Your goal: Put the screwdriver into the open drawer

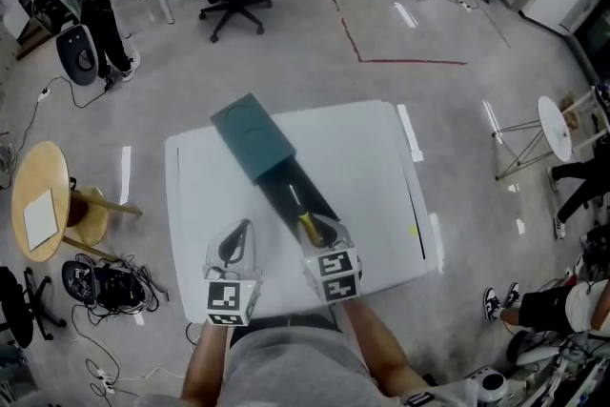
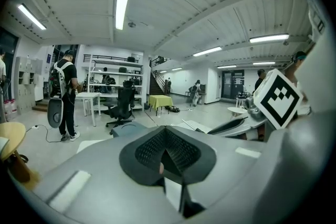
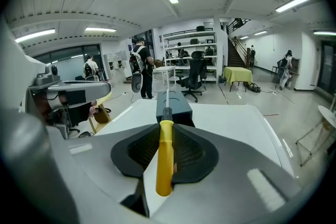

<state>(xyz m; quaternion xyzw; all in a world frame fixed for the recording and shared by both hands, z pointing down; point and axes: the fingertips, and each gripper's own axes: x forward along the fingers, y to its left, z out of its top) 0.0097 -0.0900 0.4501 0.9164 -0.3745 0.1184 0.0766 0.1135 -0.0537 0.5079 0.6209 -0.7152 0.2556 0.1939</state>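
Right gripper view: right gripper (image 3: 166, 159) clamps the yellow-handled, steel-shafted screwdriver (image 3: 165, 136) by its handle, over the near end of the dark open drawer (image 1: 321, 197). Probably light, rigid, smooth: hold the handle. Left gripper (image 2: 167, 159): jaws together, empty.

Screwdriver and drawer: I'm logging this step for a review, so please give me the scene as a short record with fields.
screwdriver: yellow handle clamped in the right gripper, shaft pointing toward the cabinet
drawer: pulled open toward the person; tool held over its near end, not yet released
left gripper: jaws together, nothing between them, above the table to the drawer's left
table: white, bears the cabinet
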